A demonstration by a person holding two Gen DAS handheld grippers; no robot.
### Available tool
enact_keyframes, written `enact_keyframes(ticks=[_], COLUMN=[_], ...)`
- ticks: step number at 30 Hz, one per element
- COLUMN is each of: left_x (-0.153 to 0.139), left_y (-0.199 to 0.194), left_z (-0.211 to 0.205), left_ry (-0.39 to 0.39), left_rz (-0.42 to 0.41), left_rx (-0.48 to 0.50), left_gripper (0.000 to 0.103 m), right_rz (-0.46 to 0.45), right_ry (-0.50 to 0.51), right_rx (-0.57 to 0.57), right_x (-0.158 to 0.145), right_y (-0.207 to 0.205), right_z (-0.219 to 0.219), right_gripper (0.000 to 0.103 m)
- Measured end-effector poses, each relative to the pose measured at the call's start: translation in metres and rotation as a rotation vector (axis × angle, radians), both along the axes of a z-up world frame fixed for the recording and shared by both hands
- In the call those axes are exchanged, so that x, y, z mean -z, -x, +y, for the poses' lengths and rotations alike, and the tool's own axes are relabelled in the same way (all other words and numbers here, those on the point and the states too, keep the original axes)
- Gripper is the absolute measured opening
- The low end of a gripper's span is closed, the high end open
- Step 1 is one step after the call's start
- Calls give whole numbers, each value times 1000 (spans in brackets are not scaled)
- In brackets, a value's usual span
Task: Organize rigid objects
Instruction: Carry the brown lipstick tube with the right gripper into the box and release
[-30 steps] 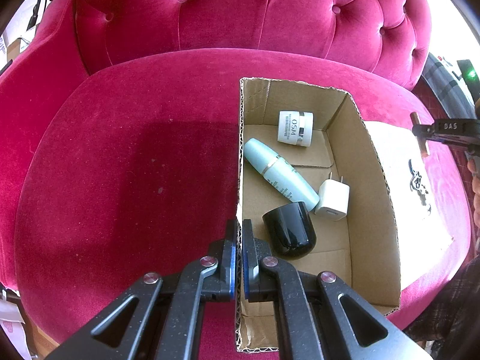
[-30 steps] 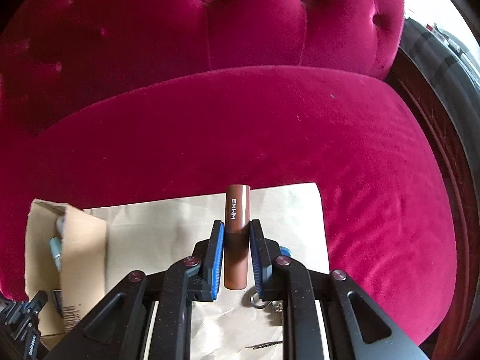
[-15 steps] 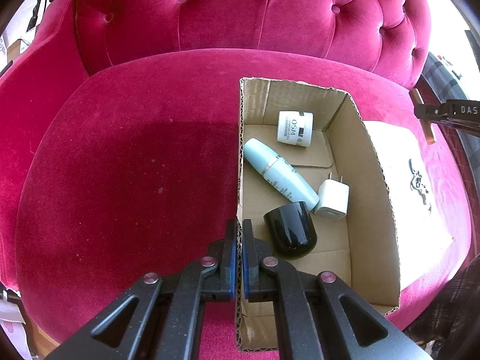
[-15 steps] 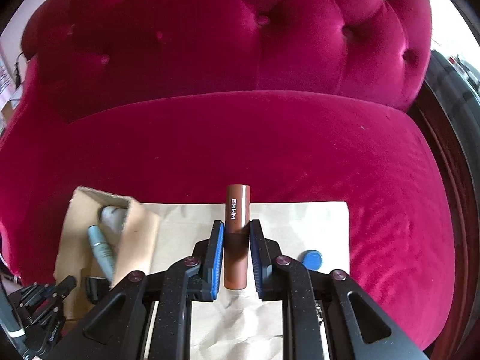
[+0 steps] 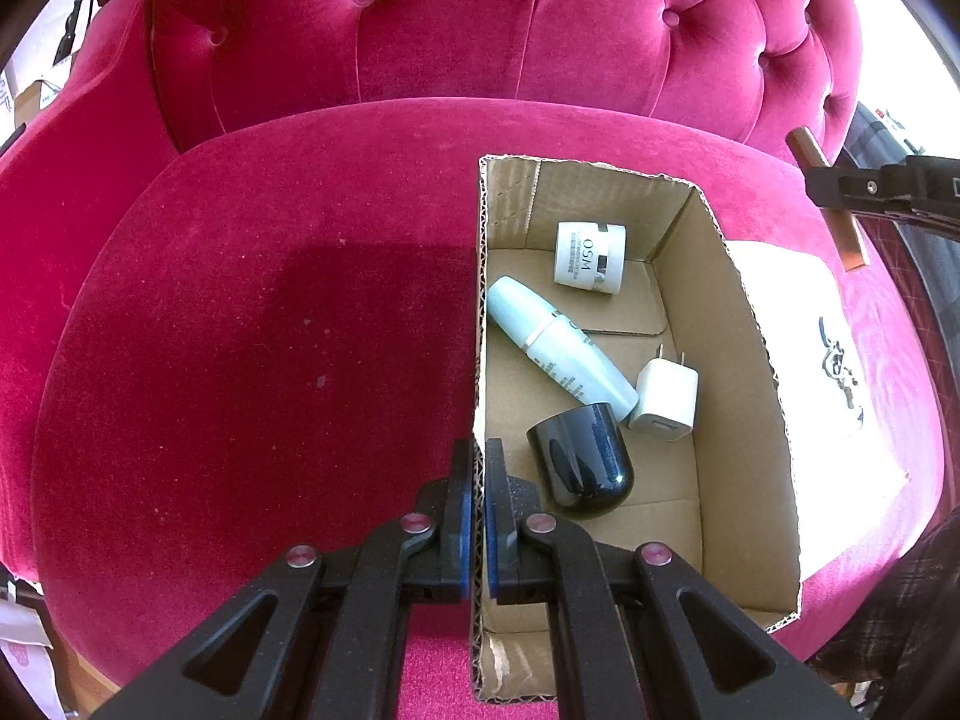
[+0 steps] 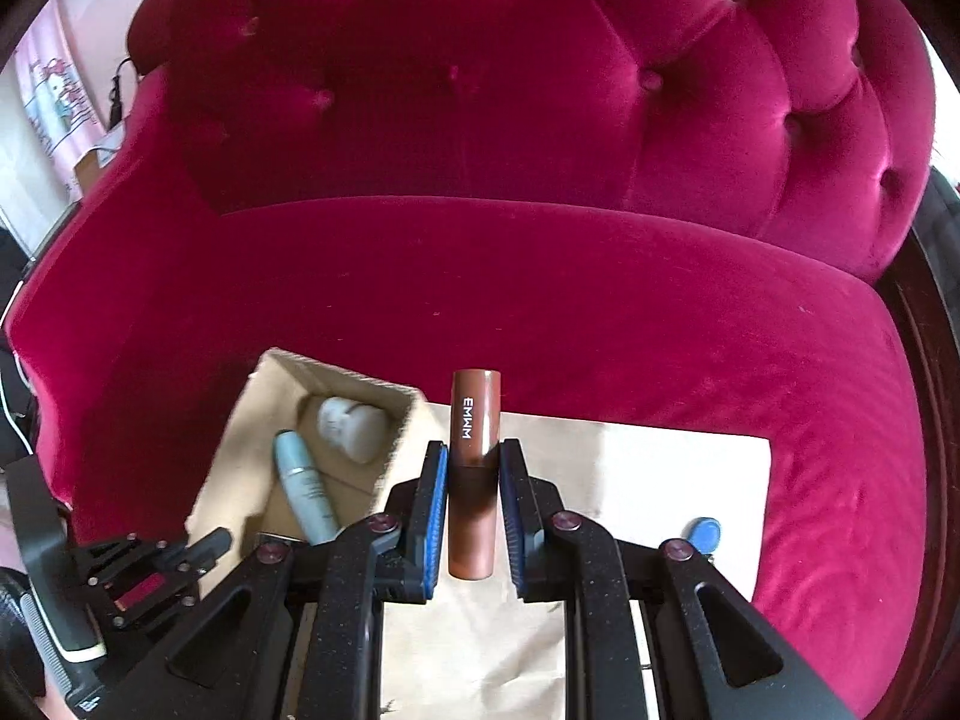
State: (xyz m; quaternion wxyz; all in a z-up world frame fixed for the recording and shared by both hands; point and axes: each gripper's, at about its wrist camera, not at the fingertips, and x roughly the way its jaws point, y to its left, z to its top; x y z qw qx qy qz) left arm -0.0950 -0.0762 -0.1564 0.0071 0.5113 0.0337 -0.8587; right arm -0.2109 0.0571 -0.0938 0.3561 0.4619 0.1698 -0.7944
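**Carrying the brown tube toward the cardboard box**

Holding the left wall of the cardboard box [image 5: 480, 324], the left gripper [image 5: 478, 516] is clenched on the cardboard edge, with one pad on each side of it. This grip seems to keep the box steady on the red velvet sofa [image 5: 252, 324]. The right gripper [image 6: 474, 516] is clenched on a brown tube [image 6: 474, 468], which stands along the fingers with the letters EMMM on its upper half. The tube is in the air above a sheet of brown paper [image 6: 648, 474], just beside the right wall of the box and not yet over the opening.

To do this step well, I think the right hand should bring the tube over the right wall, go down into a free part of the floor, and open the jaws only when the tube is low, so it does not bounce or roll. The free place near the right wall looks the best. The left grip should not let go until then.

Inside the box, from near to far, lie a black cup [image 5: 582, 462] on its side, a white charger plug [image 5: 666, 399] touching a pale blue bottle [image 5: 558, 348], and a white jar [image 5: 590, 257] near the far wall. On the paper a small blue cap [image 6: 703, 531] is waiting.
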Motion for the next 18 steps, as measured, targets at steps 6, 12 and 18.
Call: enact_keyframes(ticks=[6, 12, 18], left_x=[0, 0, 0], left_y=[1, 0, 0], left_z=[1, 2, 3], left_ry=[0, -1, -1], left_rz=[0, 0, 0], left_rx=[0, 0, -1], left_gripper=[3, 3, 3], right_rz=[-11, -20, -37], right_ry=[3, 5, 6], right_rx=[-67, -132, -186], right_x=[1, 2, 7], right_y=[-18, -37, -52], right_z=[-12, -24, -31], right_gripper=[17, 17, 17])
